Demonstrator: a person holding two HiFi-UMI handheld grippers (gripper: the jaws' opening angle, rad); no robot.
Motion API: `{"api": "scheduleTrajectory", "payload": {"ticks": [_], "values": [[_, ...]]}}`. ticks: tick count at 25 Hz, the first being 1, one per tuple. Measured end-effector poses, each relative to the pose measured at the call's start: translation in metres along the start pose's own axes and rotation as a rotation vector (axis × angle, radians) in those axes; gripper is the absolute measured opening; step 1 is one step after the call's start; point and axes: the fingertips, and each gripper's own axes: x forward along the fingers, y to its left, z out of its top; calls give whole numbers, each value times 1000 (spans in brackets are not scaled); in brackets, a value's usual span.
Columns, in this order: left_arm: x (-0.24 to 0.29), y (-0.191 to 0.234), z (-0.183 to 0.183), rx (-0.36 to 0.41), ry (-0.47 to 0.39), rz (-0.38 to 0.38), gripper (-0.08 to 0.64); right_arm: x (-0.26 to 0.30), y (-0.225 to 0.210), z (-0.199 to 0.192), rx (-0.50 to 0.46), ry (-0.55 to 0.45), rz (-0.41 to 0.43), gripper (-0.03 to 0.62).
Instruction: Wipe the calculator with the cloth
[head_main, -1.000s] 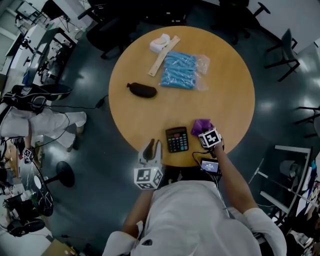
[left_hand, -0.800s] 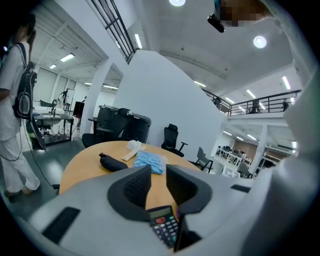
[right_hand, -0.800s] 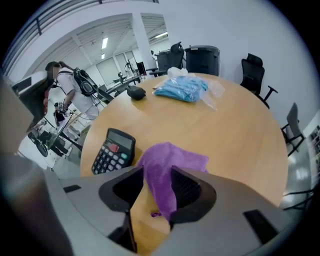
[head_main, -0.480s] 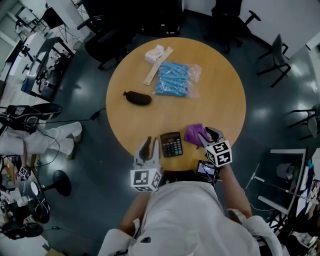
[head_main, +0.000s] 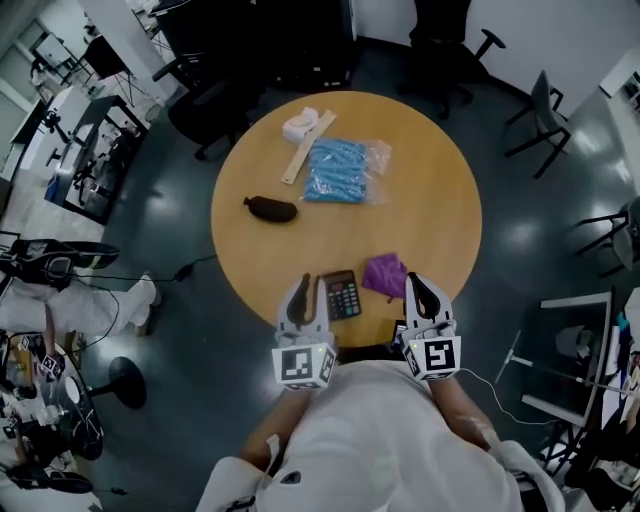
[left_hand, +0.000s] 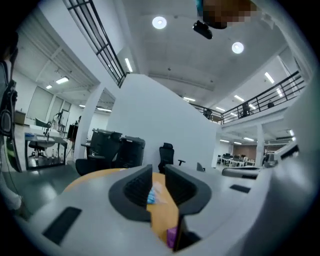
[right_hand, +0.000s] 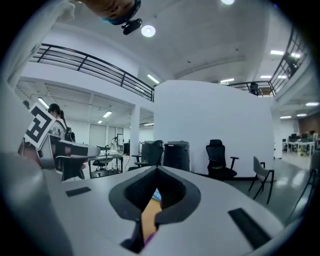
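1. The calculator (head_main: 342, 294) lies flat near the near edge of the round table (head_main: 440, 200).
2. The purple cloth (head_main: 384, 274) lies bunched on the table just right of the calculator; no gripper holds it.
3. The left gripper (head_main: 300, 285) is at the table edge, just left of the calculator. Its jaws stand slightly apart with nothing between them.
4. The right gripper (head_main: 418, 284) is just right of the cloth. Its jaws are closed tip to tip and empty.
5. Farther back lie a black pouch (head_main: 270, 209), a blue packet (head_main: 340, 172), a ruler (head_main: 308, 148) and a white roll (head_main: 298, 126).
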Motion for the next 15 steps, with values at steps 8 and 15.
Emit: {"api": "scheduleTrajectory", "payload": {"ticks": [8,15], "values": [[-5,-3,-16,-6,36,6,46,0,5,-13,37,31,19,15],[-5,7,-17,-16,44,39,8,6,5,-8,31,24,24,15]]}}
